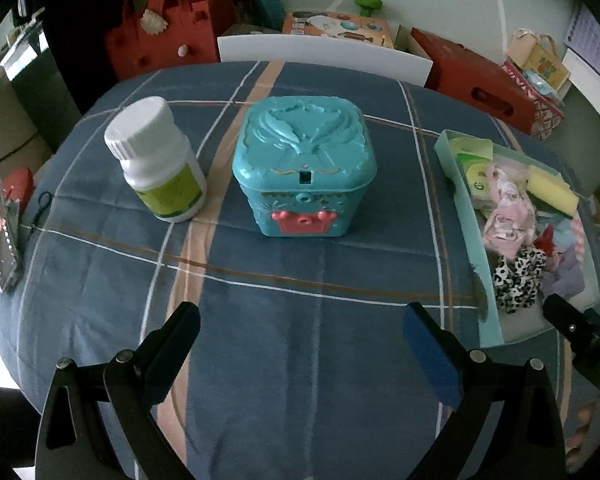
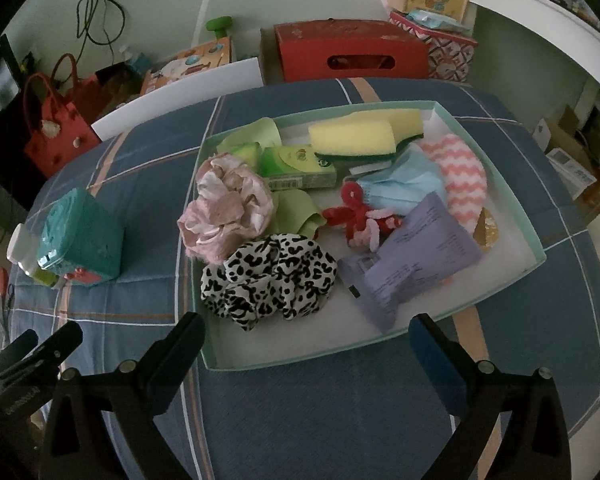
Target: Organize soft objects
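Left gripper (image 1: 300,324) hovers over the near part of the plaid tablecloth (image 1: 300,360), jaws spread wide, nothing between them. Right gripper (image 2: 306,338) is just short of the tray's near edge, jaws also wide apart and empty.

Shallow mint tray (image 2: 540,258) sits toward the table's right edge, and all the soft items are inside it:
- leopard scrunchie (image 2: 272,280) at the near-left corner, touching the left wall
- pink scrunchie (image 2: 226,210) just behind it, overhanging the left rim
- yellow sponge (image 2: 356,140) and a 2nd one behind it, along the far edge
- blue face mask (image 2: 404,188) and pink zigzag cloth (image 2: 464,184) toward the far-right side
- red and pink pipe-cleaner figure (image 2: 356,216) mid-tray
- purple packet (image 2: 412,256) near-right, with bare tray floor around it along the near and right walls
- green tissue pack (image 2: 300,166) and green cloth strips (image 2: 296,210) left of centre

Rest of the table: teal toy box (image 1: 304,172) at centre, white pill bottle (image 1: 160,160) just left of it, not touching. Open cloth runs between box and tray, and across the whole near edge. Framed card (image 1: 0,240) hangs at the left edge.

Beyond the far edge: red bag (image 1: 160,40), red box (image 2: 350,50).
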`<action>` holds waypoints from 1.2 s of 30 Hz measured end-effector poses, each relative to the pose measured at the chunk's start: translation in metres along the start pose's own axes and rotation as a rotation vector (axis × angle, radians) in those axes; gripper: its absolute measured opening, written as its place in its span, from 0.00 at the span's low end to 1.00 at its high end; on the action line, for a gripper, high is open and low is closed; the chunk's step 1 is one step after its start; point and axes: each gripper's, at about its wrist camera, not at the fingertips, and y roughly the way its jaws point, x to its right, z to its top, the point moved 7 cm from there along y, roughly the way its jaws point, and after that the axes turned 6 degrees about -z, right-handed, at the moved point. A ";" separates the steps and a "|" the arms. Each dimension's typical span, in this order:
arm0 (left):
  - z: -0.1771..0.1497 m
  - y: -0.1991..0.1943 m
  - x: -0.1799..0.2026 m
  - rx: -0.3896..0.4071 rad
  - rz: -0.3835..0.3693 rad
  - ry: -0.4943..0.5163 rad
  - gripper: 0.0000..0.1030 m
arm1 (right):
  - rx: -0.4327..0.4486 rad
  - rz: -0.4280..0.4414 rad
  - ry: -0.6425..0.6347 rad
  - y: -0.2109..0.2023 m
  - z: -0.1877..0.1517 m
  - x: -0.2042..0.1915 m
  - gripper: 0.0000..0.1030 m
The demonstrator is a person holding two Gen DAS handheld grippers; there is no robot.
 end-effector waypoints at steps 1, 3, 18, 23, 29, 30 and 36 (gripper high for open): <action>0.000 0.000 0.000 -0.002 0.007 0.000 0.97 | -0.002 -0.001 -0.001 0.001 0.000 0.000 1.00; 0.000 0.001 0.000 0.000 0.042 0.011 0.97 | -0.006 -0.001 -0.003 0.002 -0.001 0.000 1.00; -0.003 0.007 0.011 -0.025 0.084 0.073 0.97 | -0.025 -0.002 -0.028 0.007 -0.003 -0.001 1.00; -0.004 0.008 0.010 -0.031 0.087 0.069 0.97 | -0.028 -0.006 -0.031 0.008 -0.005 -0.001 1.00; -0.005 0.010 0.008 -0.042 0.087 0.056 0.97 | -0.038 -0.013 -0.045 0.011 -0.007 -0.003 1.00; -0.004 0.010 0.007 -0.042 0.085 0.054 0.97 | -0.039 -0.013 -0.047 0.011 -0.007 -0.004 1.00; -0.005 0.009 0.007 -0.041 0.082 0.051 0.97 | -0.041 -0.014 -0.053 0.012 -0.008 -0.006 1.00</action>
